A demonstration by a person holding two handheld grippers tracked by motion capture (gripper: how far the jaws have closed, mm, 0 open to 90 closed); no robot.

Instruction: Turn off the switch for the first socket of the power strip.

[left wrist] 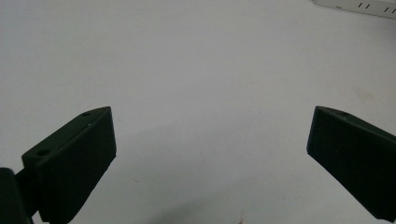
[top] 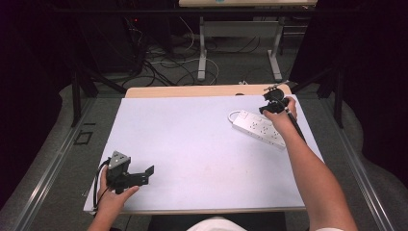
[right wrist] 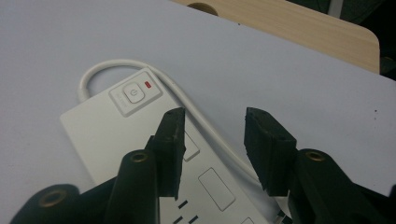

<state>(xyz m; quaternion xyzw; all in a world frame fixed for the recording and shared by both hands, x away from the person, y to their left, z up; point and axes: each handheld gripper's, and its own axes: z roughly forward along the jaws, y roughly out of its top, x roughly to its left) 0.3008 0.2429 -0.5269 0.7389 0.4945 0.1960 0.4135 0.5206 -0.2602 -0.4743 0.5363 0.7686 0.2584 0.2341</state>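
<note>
While both tongs (left wrist: 210,154) (right wrist: 212,149) gape empty, the right pair hides part of the power strip (right wrist: 107,135).

So the desk (top: 202,91) is a light wood one, and it's wearing a big white sheet (top: 192,144) that's covering nearly the whole top, leaving just a strip of wood showing along the far edge. A white power strip (top: 257,127) is lying flat on the sheet toward the far right corner, angled a bit, with its white cord (right wrist: 112,65) looping round the switch end. The left gripper (top: 127,175) is sitting at the near left corner, whether touching the sheet I can't tell.
</note>
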